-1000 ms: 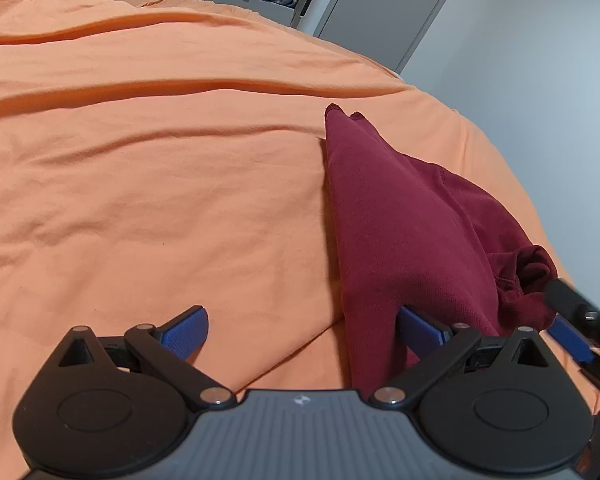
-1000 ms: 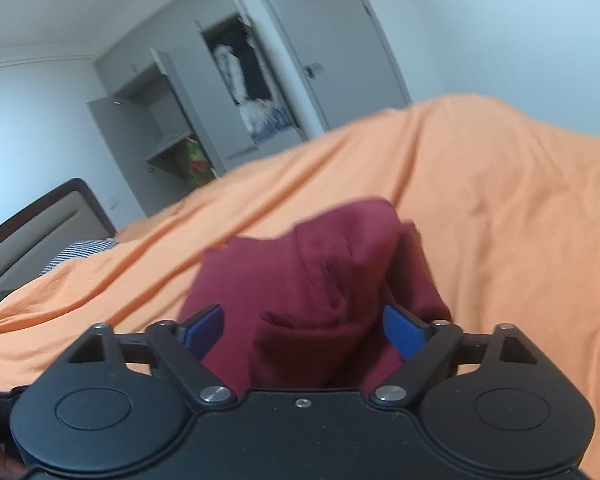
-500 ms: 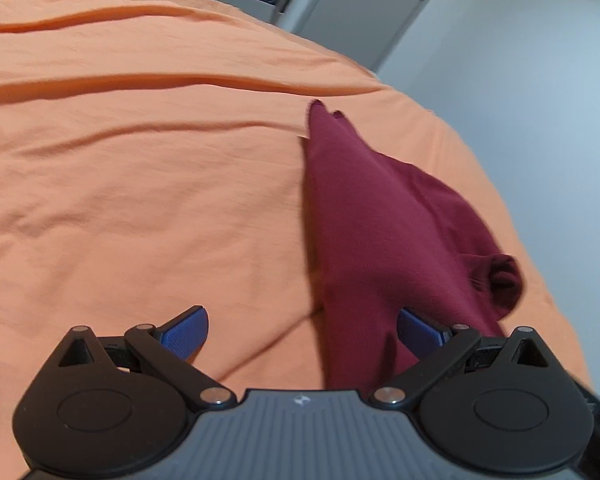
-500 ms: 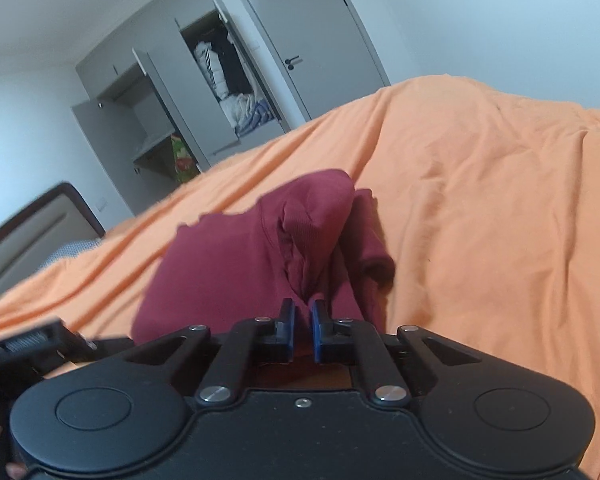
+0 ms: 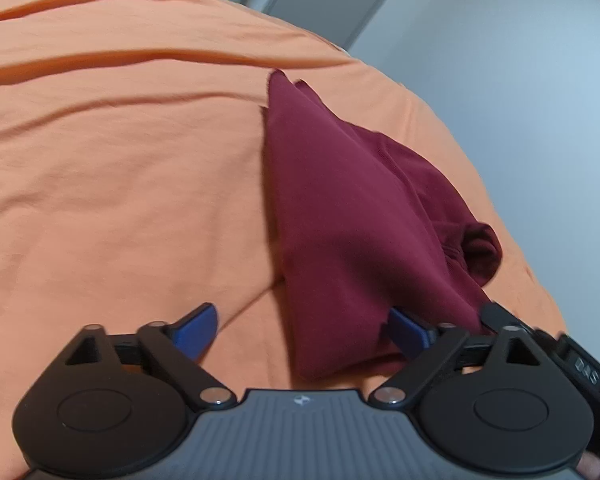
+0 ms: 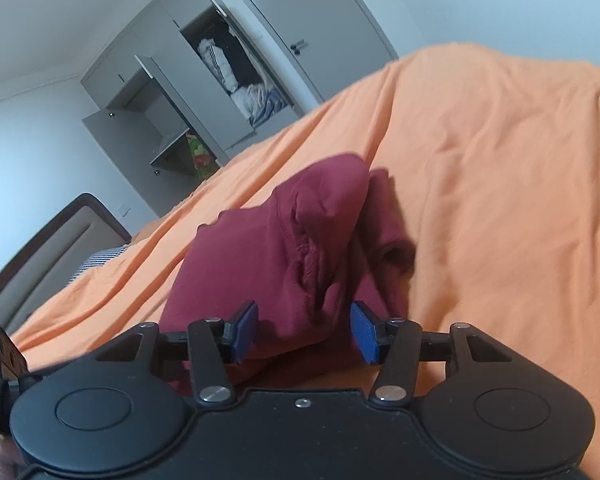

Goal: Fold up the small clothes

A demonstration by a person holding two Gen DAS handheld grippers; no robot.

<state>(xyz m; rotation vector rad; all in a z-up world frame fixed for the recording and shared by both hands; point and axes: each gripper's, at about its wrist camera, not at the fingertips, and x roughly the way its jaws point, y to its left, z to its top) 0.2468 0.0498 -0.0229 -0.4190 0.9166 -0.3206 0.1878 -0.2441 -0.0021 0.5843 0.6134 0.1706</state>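
A dark red garment lies partly folded in a long wedge on the orange bed sheet, with a rolled sleeve end at its right side. My left gripper is open at the garment's near end, and its right fingertip touches the cloth edge. In the right wrist view the garment is bunched and ridged. My right gripper is open, its fingers standing on either side of the near bunched edge without pinching it. Part of the right gripper shows in the left wrist view.
The orange sheet covers the whole bed, with long creases. A grey wardrobe with open doors and clothes inside stands behind, a grey door beside it. A padded headboard is at the left. A white wall lies past the bed's right edge.
My right gripper shut on the bunched garment edge half a second ago and has since opened, leaving the cloth on the bed. The left gripper stayed open and shifted slightly.
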